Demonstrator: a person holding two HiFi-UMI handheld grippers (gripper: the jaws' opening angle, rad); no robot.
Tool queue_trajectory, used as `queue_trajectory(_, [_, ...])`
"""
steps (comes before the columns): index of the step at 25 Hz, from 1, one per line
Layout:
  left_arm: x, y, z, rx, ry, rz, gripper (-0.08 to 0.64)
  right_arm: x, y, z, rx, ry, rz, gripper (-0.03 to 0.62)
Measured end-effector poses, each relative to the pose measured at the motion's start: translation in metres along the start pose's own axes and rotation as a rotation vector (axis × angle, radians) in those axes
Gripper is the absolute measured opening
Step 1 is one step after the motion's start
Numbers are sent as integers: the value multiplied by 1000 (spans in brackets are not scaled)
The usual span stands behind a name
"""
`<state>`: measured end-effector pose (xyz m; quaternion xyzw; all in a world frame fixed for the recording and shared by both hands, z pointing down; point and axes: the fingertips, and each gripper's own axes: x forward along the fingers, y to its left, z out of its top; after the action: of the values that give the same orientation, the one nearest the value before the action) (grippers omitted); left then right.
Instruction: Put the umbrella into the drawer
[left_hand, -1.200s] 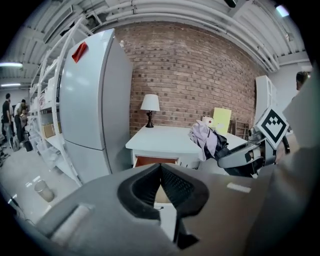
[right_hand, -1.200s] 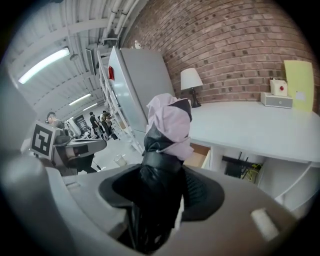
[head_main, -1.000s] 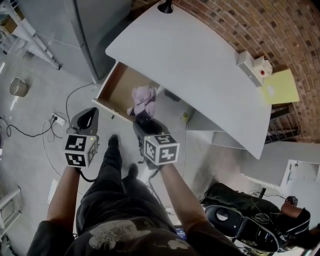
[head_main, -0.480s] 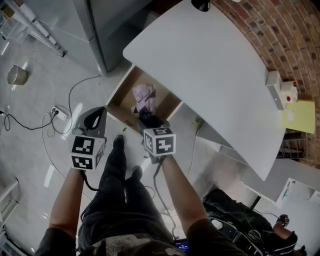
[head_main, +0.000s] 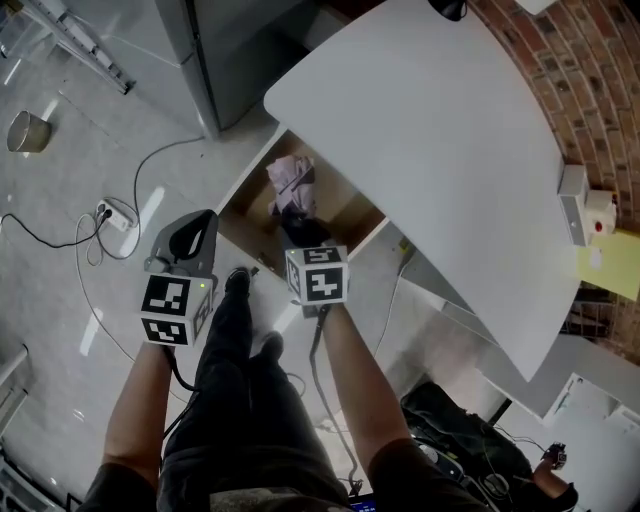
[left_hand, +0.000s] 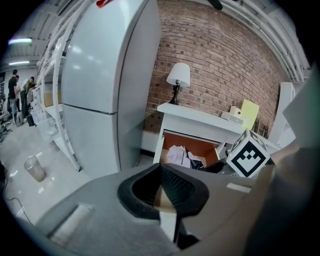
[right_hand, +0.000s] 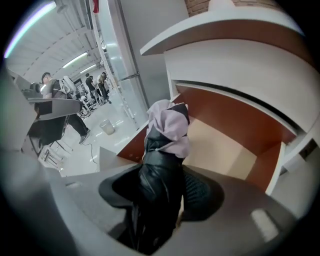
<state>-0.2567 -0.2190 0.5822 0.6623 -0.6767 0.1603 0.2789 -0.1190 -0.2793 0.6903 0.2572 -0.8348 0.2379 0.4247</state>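
Observation:
The folded umbrella (head_main: 289, 182), black with a pale pink end, is clamped between the pads of my right gripper (head_main: 300, 236). It sticks forward over the open wooden drawer (head_main: 346, 213) under the white desk (head_main: 430, 150). In the right gripper view the black part of the umbrella (right_hand: 161, 175) fills the gap of the right gripper (right_hand: 160, 187), and its pink end hangs above the drawer floor (right_hand: 225, 147). My left gripper (head_main: 188, 238) is lower left of the drawer front, shut and holding nothing. In the left gripper view the left gripper (left_hand: 161, 174) faces the drawer (left_hand: 200, 146) with the umbrella (left_hand: 179, 155) in it.
A tall grey refrigerator (left_hand: 100, 85) stands left of the desk. A lamp (left_hand: 178, 80) sits on the desk's far end. A power strip with cables (head_main: 116, 216) and a metal bucket (head_main: 26, 130) lie on the floor at left. The person's legs (head_main: 240, 380) are below the drawer.
Both grippers have sunk and moved closer to the drawer. The umbrella stays in the right gripper, and its pink end now reaches further over the drawer's inside.

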Motion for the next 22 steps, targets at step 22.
queue_trajectory(22, [17, 1, -28, -19, 50, -28, 11, 76, -41, -12, 86, 12, -55, 242])
